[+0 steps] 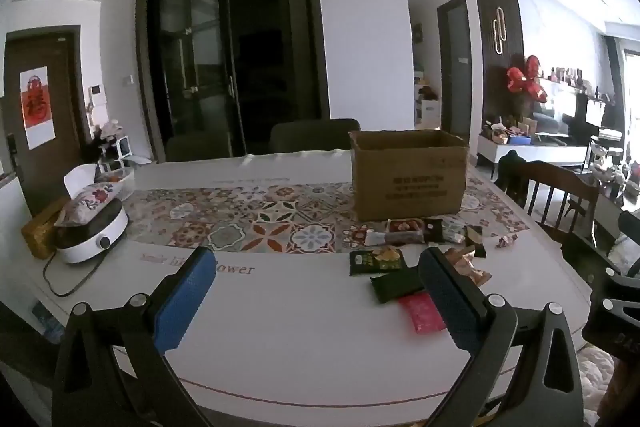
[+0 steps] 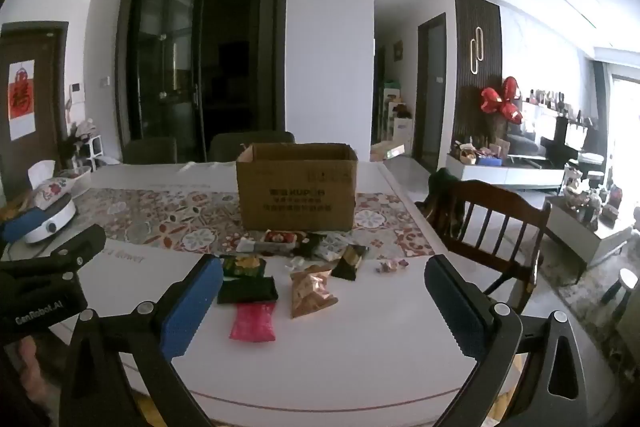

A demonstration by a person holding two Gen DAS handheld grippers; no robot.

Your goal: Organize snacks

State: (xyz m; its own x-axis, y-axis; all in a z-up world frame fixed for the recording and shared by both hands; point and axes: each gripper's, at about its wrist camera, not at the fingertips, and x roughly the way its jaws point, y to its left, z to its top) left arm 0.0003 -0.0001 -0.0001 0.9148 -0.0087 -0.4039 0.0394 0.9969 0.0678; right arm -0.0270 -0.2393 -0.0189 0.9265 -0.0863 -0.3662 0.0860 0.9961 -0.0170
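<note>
From the left wrist view, the left gripper [image 1: 316,291] hangs over a bare stretch of the white table [image 1: 280,347] with its blue pads spread wide apart and nothing between them. The snacks lie ahead and off to its right: a green packet [image 1: 376,261], a dark packet [image 1: 396,287] and a pink packet [image 1: 422,313] beside the right-hand pad, with more packets behind them at the foot of the open cardboard box [image 1: 408,179]. The box stands further back on the patterned runner [image 1: 240,223], also to the right.

From the right wrist view, the right gripper [image 2: 324,299] is likewise fully spread and empty, and the pile sits almost straight ahead between its pads. The pink packet [image 2: 253,323] is nearest, lying flat with its long axis running away from the camera, just inside the left pad. A crinkled tan bag [image 2: 312,291] lies beside it, the dark packet [image 2: 248,290] behind. The cardboard box [image 2: 296,187] stands directly beyond, open at the top.

The right gripper looks the better placed; the flat pink packet probably needs a low approach across its narrow width.
</note>
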